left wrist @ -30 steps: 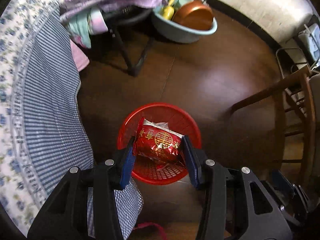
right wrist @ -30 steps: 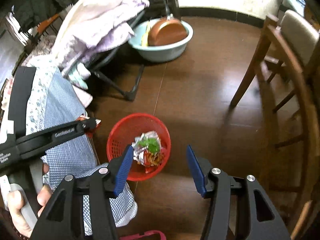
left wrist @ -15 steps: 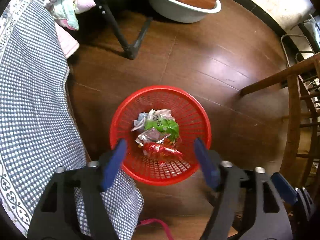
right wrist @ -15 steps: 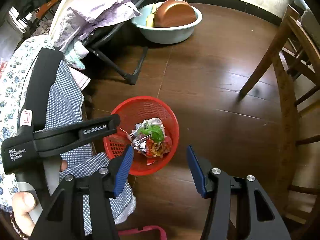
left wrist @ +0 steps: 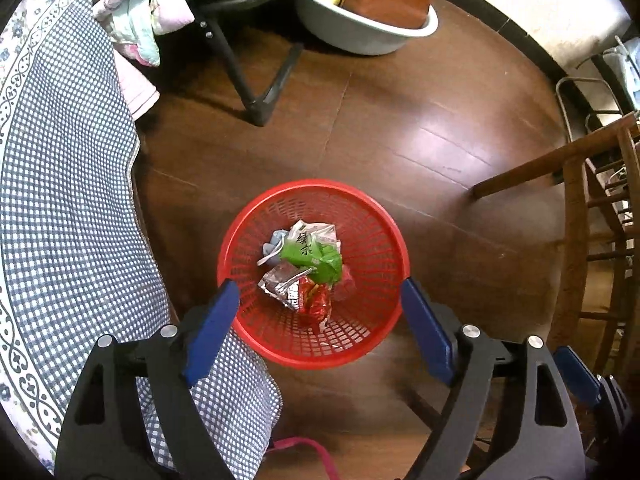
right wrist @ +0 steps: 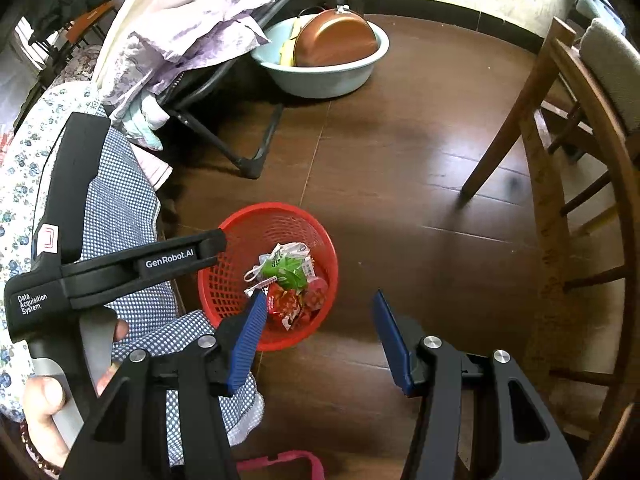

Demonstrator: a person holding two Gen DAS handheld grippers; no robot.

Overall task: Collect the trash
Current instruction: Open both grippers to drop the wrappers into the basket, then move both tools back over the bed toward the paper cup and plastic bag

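A red mesh basket stands on the dark wood floor. In it lie several wrappers, among them a green packet and a red snack wrapper. My left gripper hangs above the basket, pointing down. Its jaws are opening and nothing is between them. In the right wrist view its black body shows at the left, held by a hand. My right gripper hovers open and empty beside the basket's right side.
A table with a blue checked cloth borders the basket on the left. Behind stand a folding chair piled with clothes and a pale blue basin holding a brown pan. Wooden chairs are at the right.
The left gripper's jaws have spread wide and let go of the red wrapper, which now lies in the basket on the other trash. The right gripper's jaws kept their width.
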